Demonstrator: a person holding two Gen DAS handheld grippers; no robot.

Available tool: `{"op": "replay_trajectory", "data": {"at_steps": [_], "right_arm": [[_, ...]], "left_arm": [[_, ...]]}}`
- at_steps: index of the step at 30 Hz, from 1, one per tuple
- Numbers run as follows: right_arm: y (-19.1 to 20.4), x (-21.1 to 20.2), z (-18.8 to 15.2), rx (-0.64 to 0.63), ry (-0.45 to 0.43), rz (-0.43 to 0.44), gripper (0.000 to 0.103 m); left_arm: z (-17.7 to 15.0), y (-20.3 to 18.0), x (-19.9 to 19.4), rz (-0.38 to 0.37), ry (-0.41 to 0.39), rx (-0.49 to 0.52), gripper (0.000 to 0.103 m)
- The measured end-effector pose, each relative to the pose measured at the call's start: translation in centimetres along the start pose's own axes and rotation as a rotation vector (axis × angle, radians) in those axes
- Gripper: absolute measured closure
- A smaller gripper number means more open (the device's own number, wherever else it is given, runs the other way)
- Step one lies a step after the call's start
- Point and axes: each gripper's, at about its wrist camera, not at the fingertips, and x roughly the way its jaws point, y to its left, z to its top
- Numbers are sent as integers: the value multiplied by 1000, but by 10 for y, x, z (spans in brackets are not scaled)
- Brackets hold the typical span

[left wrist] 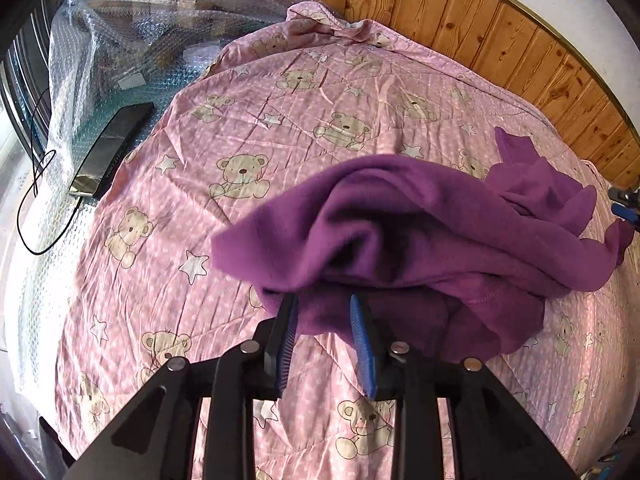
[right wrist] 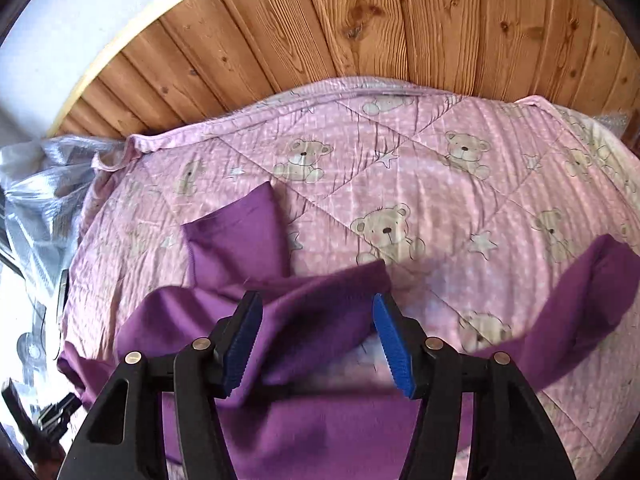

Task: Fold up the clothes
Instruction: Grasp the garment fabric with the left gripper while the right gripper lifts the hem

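On the bear quilt (left wrist: 240, 128) | left gripper (left wrist: 324, 304) spread, purple garment (left wrist: 420, 232) bunched between pads, unclamped | right gripper (right wrist: 318, 312) wide, empty | risk: fleece slumps, fold skews

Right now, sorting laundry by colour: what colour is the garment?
Solid purple garment; clearest in the left wrist view.
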Motion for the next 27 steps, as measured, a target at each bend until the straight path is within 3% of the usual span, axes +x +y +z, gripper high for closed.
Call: {"op": "replay_trajectory", "data": {"at_steps": [1,2,3,5,8,11,14,16,17,19,20,22,25,27], "right_arm": [[1,16,5,8,42,-28,46],[1,30,6,4,96,-21,64],[2,41,7,-7,144,-11,92],[7,33,1,-79,147,6,95],[-8,-29,-16,-122,30,-1,96],[-40,-67,-47,-144,15,-108,96],[-66,-60,-74,-173,109,-217,95],[-74,-63,-75,-184,130,-231,89],[-71,-72,-70,-194,95,-243,86],[-58,-93,-51,-200,-13,-249,74],[-47,-97,-38,-202,-51,-228,64],[-18,-91,-11,-237,-83,-173,52],[34,-41,23,-361,-18,-105,47],[64,8,34,-463,104,-75,47]], "left_arm": [[0,0,2,3,2,-3,74],[0,0,5,4,3,-5,74],[1,0,8,3,6,-8,74],[2,0,12,2,15,-15,73],[4,4,12,-6,10,-25,73],[4,14,8,-11,-2,-44,72],[8,25,6,-30,-10,-86,68],[13,32,7,-50,-13,-124,66],[17,34,7,-64,-14,-143,65],[27,35,5,-89,-20,-172,64],[33,33,3,-100,-27,-181,63],[44,27,0,-130,-35,-201,56],[59,7,6,-234,-12,-253,48],[68,-15,18,-323,31,-288,46]]}}
